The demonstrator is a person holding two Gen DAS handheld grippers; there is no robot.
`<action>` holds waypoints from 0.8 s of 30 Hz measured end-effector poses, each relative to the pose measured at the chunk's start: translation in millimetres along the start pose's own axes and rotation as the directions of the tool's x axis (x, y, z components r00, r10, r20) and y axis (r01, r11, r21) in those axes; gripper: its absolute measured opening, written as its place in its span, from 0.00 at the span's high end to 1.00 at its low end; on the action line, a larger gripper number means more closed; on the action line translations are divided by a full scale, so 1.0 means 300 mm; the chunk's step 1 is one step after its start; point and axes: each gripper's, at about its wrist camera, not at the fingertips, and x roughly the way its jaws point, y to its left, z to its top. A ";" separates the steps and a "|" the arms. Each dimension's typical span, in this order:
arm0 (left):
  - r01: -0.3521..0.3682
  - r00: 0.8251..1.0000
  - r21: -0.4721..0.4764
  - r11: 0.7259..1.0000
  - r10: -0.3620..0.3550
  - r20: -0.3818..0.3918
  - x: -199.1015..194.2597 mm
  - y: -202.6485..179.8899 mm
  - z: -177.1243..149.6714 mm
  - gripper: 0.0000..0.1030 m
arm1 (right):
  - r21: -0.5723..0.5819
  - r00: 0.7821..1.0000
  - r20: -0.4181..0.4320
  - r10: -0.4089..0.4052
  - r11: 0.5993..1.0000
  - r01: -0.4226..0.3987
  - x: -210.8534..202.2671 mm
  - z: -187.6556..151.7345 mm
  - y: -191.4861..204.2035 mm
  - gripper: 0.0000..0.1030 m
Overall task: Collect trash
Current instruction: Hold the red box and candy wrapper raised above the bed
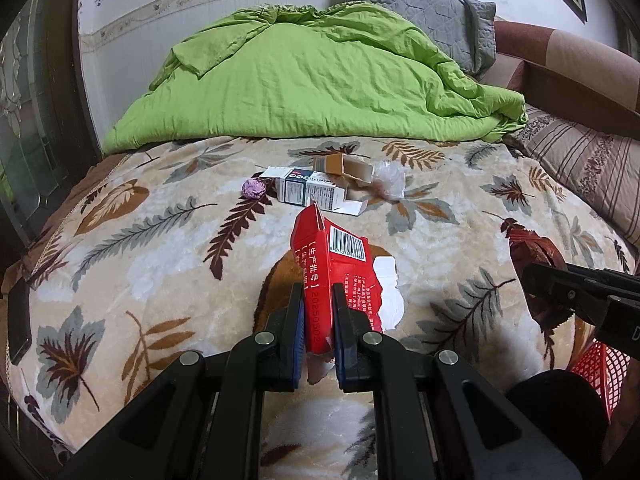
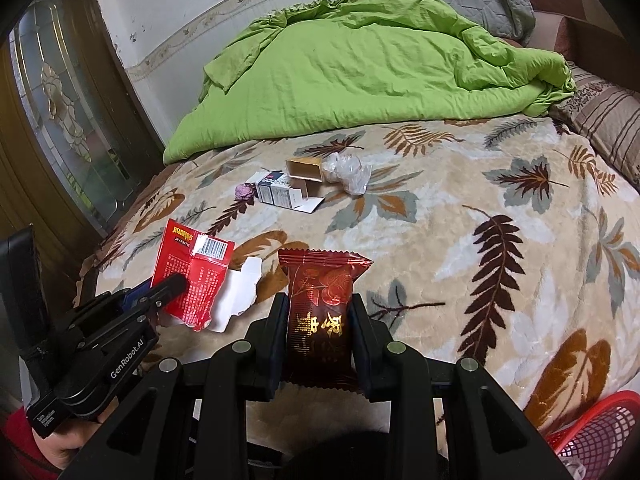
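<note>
My left gripper [image 1: 318,292] is shut on a torn red carton [image 1: 336,276] with a barcode, held above the leaf-patterned blanket [image 1: 160,248]. From the right wrist view the same red carton [image 2: 192,276] and left gripper [image 2: 176,280] show at lower left. My right gripper [image 2: 319,300] is shut on a dark red snack wrapper [image 2: 320,312] with gold print; in the left wrist view that wrapper [image 1: 532,248] and the right gripper [image 1: 532,280] sit at the right edge. Farther up the bed lie a white-and-blue box [image 1: 308,192], a brown open box [image 1: 344,166], a crumpled clear plastic piece [image 1: 388,180] and a purple paper ball [image 1: 253,189].
A green quilt [image 1: 304,80] is heaped across the far half of the bed, with a grey pillow [image 1: 432,24] behind it and a striped pillow [image 1: 592,168] at right. A red mesh basket [image 2: 596,436] stands at lower right beside the bed. A glazed wooden door [image 2: 68,128] is at left.
</note>
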 end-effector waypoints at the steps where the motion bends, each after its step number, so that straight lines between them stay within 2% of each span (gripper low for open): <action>1: 0.000 1.000 -0.001 1.000 0.000 0.000 -0.001 0.000 0.000 0.89 | 0.002 1.000 0.001 0.001 1.000 -0.001 -0.003 0.000 -0.001 0.70; 24: 0.009 1.000 0.010 1.000 -0.009 0.008 -0.034 -0.031 0.017 0.89 | 0.047 1.000 0.012 0.012 0.999 -0.013 -0.051 0.001 -0.018 0.70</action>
